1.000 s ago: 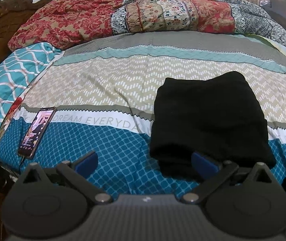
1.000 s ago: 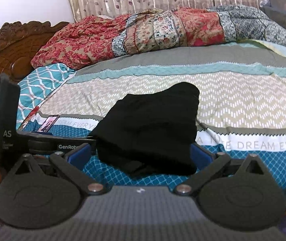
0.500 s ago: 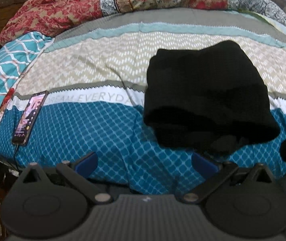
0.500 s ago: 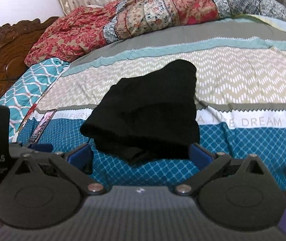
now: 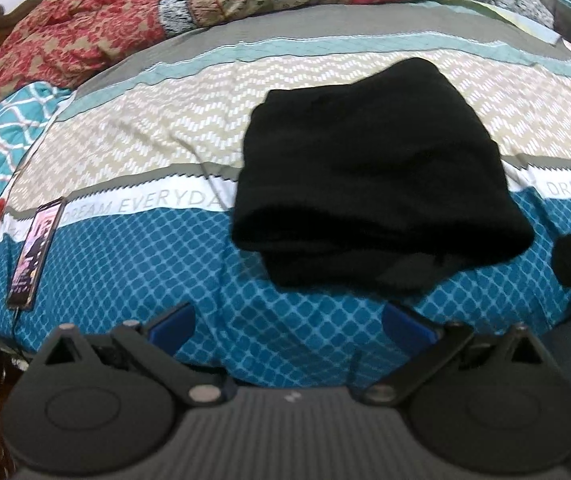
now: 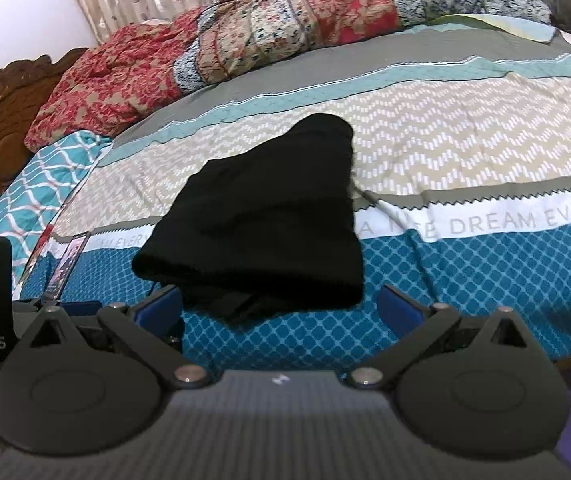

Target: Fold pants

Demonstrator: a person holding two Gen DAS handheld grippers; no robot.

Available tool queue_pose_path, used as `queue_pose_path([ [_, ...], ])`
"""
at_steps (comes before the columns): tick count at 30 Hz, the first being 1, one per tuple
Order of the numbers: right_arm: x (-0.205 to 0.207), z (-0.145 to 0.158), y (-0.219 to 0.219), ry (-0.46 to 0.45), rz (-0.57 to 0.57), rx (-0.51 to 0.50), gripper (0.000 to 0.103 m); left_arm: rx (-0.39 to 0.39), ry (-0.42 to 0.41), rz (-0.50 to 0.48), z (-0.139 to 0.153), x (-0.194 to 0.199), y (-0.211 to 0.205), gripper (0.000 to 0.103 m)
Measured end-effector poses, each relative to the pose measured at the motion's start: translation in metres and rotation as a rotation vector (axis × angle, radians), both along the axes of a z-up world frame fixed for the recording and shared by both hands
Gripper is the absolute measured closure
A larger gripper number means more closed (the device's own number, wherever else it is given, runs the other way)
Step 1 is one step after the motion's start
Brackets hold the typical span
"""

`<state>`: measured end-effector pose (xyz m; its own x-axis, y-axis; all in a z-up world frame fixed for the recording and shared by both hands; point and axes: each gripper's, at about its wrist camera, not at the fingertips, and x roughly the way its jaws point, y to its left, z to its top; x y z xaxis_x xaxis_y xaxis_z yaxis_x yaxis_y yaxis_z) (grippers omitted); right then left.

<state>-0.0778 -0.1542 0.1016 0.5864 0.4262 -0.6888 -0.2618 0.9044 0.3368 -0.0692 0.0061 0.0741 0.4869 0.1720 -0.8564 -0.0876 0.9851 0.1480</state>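
Note:
The black pants [image 5: 373,176] lie folded into a thick square bundle on the patterned bedspread [image 5: 157,248], straddling the white lettered band and the blue diamond zone. In the right wrist view the same pants [image 6: 261,232] sit just beyond the fingers. My left gripper [image 5: 289,320] hangs open near the bed's front edge, short of the bundle, holding nothing. My right gripper [image 6: 281,304] is open too, its blue fingertips [image 6: 397,304] flanking the near edge of the pants without touching them.
A phone [image 5: 37,248] with a lit screen lies on the bedspread at the left edge, a cable running off it. A crumpled red floral quilt [image 5: 133,28] covers the far side. A carved wooden headboard [image 6: 1,120] stands at the left. A white cord [image 6: 389,208] lies right of the pants.
Both grippers have pulled back and risen away from the folded pants, so the bundle sits farther from the fingers. The pants themselves have not moved.

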Motion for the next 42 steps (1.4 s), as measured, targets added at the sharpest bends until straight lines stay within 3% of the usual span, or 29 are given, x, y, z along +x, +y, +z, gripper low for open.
queue_pose_path([
  [26,0.007,-0.003,-0.019,0.023,-0.014,0.028,0.000,0.014,0.027,-0.045,-0.005,0.004,-0.018,0.000],
  [42,0.010,0.000,-0.022,0.015,-0.003,0.042,0.000,0.023,0.017,-0.014,0.001,0.001,-0.014,0.000],
])
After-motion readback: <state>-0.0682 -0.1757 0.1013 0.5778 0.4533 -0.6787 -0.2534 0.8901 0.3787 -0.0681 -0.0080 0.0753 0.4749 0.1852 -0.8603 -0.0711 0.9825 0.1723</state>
